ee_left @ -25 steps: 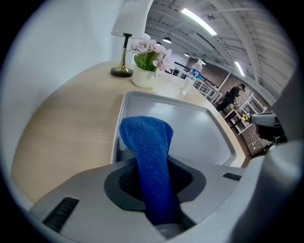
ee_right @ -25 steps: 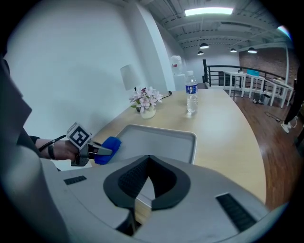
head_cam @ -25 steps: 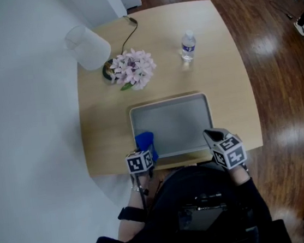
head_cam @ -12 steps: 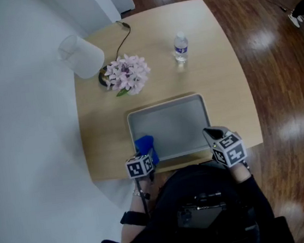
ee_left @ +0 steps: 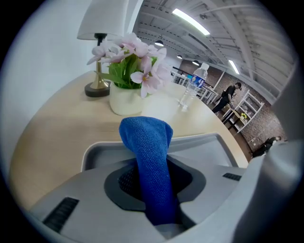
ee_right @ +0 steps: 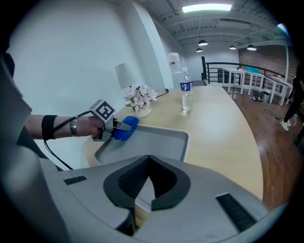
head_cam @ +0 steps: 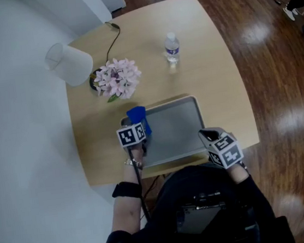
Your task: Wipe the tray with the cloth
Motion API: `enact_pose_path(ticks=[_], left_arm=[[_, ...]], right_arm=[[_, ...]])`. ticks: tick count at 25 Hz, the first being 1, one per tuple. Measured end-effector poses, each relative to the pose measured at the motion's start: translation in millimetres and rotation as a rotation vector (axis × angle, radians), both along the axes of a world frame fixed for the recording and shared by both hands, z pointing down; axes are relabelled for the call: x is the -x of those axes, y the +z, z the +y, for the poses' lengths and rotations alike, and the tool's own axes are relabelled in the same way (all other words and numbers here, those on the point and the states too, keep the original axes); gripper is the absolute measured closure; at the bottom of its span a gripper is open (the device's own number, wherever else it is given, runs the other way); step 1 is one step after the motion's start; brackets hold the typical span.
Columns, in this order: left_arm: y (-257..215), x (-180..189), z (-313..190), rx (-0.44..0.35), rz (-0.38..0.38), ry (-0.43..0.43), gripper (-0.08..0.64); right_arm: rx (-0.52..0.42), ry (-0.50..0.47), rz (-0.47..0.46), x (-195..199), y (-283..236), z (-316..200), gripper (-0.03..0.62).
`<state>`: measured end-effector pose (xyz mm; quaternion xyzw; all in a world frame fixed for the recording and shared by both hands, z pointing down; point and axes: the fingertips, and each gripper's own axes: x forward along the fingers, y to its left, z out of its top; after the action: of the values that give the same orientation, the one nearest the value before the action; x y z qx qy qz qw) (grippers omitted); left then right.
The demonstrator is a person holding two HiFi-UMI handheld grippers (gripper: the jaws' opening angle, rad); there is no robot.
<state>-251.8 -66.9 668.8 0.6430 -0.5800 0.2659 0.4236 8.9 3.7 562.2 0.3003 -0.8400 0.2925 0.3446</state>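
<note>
The left gripper [head_cam: 140, 129], jaws clamped on the blue cloth [head_cam: 137, 115], had swept it from the tray's [head_cam: 176, 127] near-left corner to its far-left corner, completing one wiping stroke, while the right gripper [head_cam: 209, 137] apparently pinched the near-right rim.

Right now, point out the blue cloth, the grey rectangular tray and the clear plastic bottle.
Blue cloth [ee_left: 145, 137]: left gripper view, front fold.
Grey rectangular tray [head_cam: 177, 127]: head view, bare floor.
Clear plastic bottle [head_cam: 171, 48]: head view, body.
</note>
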Motion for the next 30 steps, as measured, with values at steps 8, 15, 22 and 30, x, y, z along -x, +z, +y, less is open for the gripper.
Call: enact_pose_path(ticks=[8,15,22,30], left_arm=[[9.1,-0.5,-7.8,0.006,-0.02,0.005,0.445],[9.3,-3.8,-0.8,0.01,-0.026,0.006,0.445],[6.6,-33.5,65.5,0.02,0.016,0.024,0.445],[11.0,-61.2,152.9,0.055,0.073,0.03,0.445]], right_arm=[[0.023,0.036,0.0,-12.8,6.5,-4.4,0.588],[0.011,0.016,-0.003,-7.2,2.8,4.7,0.588],[-0.002,0.032,-0.004,-11.6,-0.5,16.3,0.588],[-0.009,0.001,-0.009,2.7,-1.5,31.8,0.588]])
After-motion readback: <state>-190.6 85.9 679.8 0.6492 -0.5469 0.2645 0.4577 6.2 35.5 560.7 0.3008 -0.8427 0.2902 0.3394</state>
